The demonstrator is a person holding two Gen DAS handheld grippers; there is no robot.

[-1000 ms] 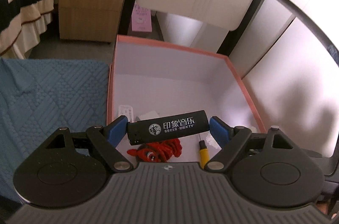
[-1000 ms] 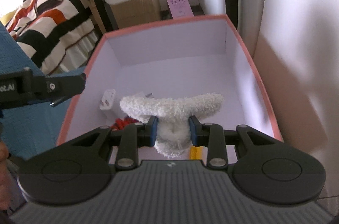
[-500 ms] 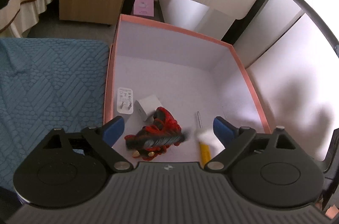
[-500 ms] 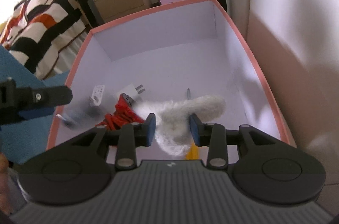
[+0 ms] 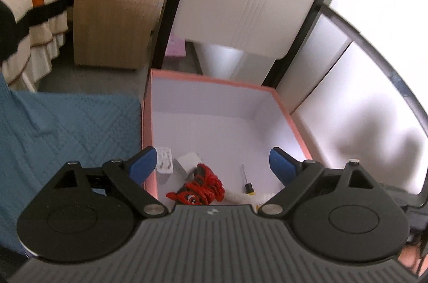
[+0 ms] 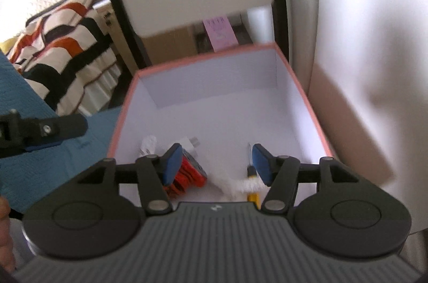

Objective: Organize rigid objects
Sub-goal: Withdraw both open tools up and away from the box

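Left gripper spread wide, nothing between the blue pads; poised above the near end of the pink-rimmed box, left pad over the box's left wall. Right gripper likewise spread, nothing gripped, also above the near end of the box, further right.

Inside the box, all gathered at the near end, far half of the floor bare white:
- white plug adapter lying flat against the left wall, just beyond the left pad
- white charger cube just right of it
- red bundle near of the cube, touching it, below the gap of the left gripper; a dark object lying with it, too blurred to name; seen just behind the right gripper's left pad in the right wrist view
- white fluffy item right of the red bundle, low between the right gripper's pads, lying across the yellow handle of the screwdriver
- screwdriver with shaft pointing far, right of centre, just left of the right pad of the right gripper

Blue quilted cloth left of the box. Wooden cabinet and striped bedding far left.
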